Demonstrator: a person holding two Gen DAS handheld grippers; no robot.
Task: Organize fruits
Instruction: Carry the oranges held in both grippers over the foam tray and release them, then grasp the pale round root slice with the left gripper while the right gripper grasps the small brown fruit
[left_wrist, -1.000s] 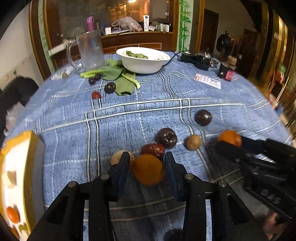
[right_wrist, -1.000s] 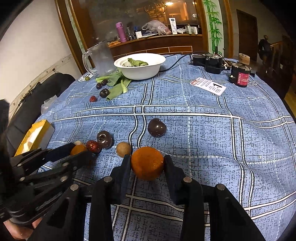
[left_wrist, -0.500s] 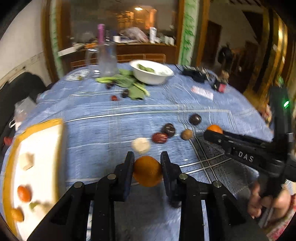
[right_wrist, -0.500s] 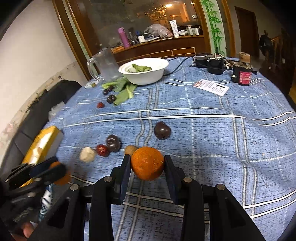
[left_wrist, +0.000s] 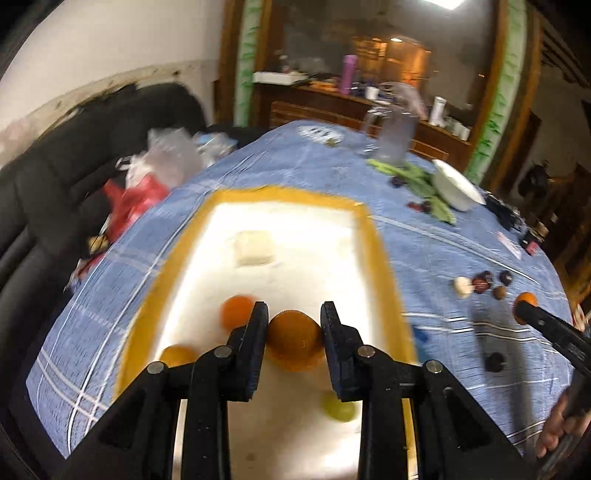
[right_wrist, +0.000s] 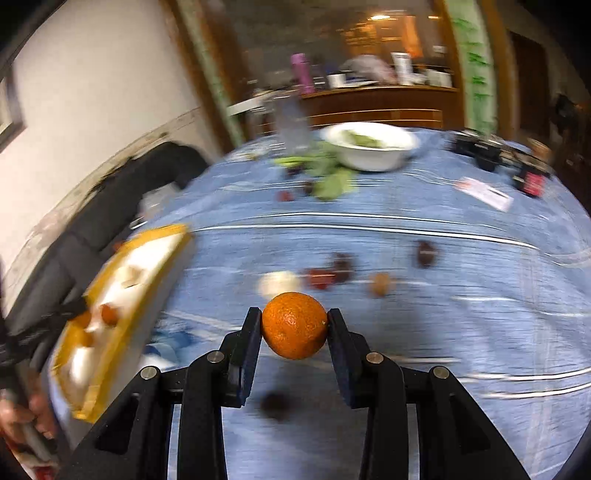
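Observation:
My left gripper is shut on an orange and holds it above the white tray with a yellow rim. Two small oranges, a green fruit and a pale block lie in the tray. My right gripper is shut on another orange, held above the blue tablecloth; it also shows in the left wrist view. Several small dark, brown and pale fruits lie on the cloth beyond it. The tray is at the left in the right wrist view.
A white bowl with greens, loose green leaves, a clear jug, a paper slip and dark gadgets are at the far side. Plastic bags lie on a black sofa left of the table.
My left gripper has swung left with its orange from over the cloth to over the tray. My right gripper has lifted its orange and turned left; both views are blurred by motion.

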